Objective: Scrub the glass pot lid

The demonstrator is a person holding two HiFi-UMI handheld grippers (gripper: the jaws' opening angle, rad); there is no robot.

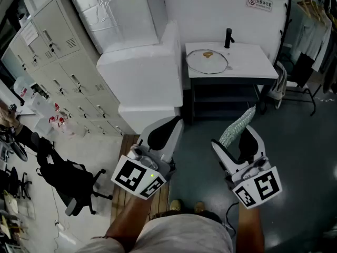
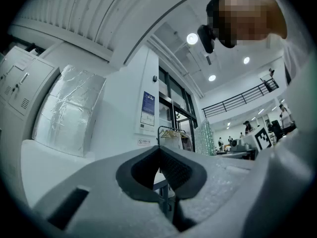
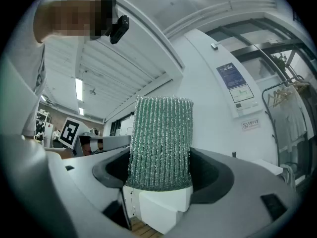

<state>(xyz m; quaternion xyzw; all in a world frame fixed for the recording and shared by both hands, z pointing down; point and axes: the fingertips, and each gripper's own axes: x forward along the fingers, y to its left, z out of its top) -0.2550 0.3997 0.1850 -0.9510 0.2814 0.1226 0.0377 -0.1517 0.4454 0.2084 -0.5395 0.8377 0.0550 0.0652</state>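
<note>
The glass pot lid (image 1: pixel 207 60) lies flat on the white sink counter (image 1: pixel 253 62) far ahead, left of the black tap (image 1: pixel 228 37). Both grippers are held low near my body, well short of the counter. My right gripper (image 1: pixel 238 144) is shut on a green scrubbing sponge (image 1: pixel 237 125) that sticks up out of the jaws. In the right gripper view the sponge (image 3: pixel 160 143) stands upright between the jaws of the gripper (image 3: pixel 159 182). My left gripper (image 1: pixel 162 136) is shut with nothing in it, and its dark pads (image 2: pixel 178 170) meet in the left gripper view.
A large white wrapped block (image 1: pixel 142 73) stands left of the counter, with grey lockers (image 1: pixel 58 51) beyond it. A black office chair (image 1: pixel 68 178) sits at the lower left by wooden slats (image 1: pixel 131 144). A clothes rack (image 1: pixel 310 15) stands at the far right.
</note>
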